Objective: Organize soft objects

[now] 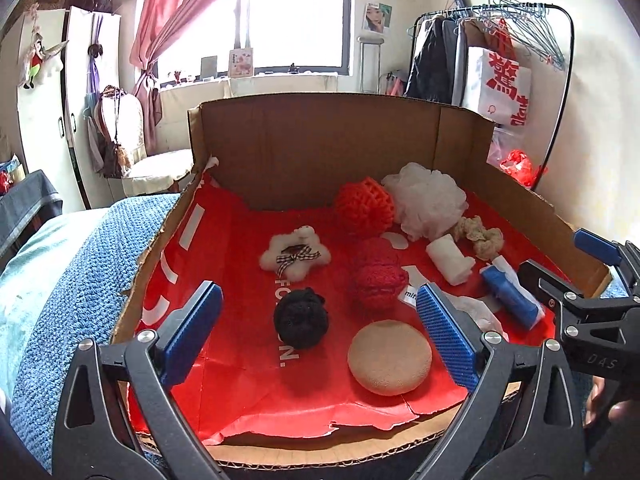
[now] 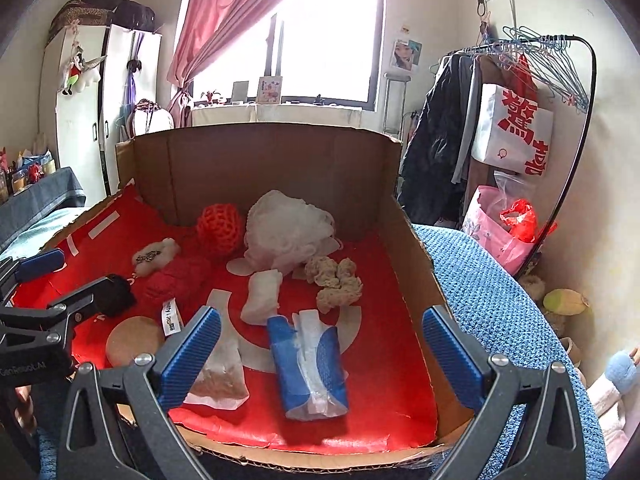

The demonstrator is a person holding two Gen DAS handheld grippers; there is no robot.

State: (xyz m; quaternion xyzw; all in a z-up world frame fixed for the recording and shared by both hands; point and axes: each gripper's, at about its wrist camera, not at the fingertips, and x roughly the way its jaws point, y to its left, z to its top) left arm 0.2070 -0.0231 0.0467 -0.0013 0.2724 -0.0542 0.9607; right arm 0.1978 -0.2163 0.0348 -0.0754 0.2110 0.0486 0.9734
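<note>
A cardboard box (image 1: 320, 140) lined with red paper holds several soft objects. My left gripper (image 1: 320, 328) hangs open over its near edge, with a black pompom (image 1: 302, 322) and a tan round sponge (image 1: 389, 357) lying below between the jaws, untouched. Further in lie a red knit ball (image 1: 378, 276), a white fluffy toy with a checked bow (image 1: 295, 257), an orange net ball (image 1: 365, 205) and a white mesh puff (image 1: 428, 200). My right gripper (image 2: 322, 350) is open above a blue tissue pack (image 2: 308, 366). A white roll (image 2: 262, 296) and a beige scrunchie (image 2: 336, 282) lie beyond it.
The box rests on a blue knitted blanket (image 2: 500, 304). A clear sachet with brown contents (image 2: 220, 380) lies beside the tissue pack. A clothes rack with hangers and bags (image 2: 516, 128) stands at the right, a white wardrobe (image 1: 80, 92) at the left, a window behind.
</note>
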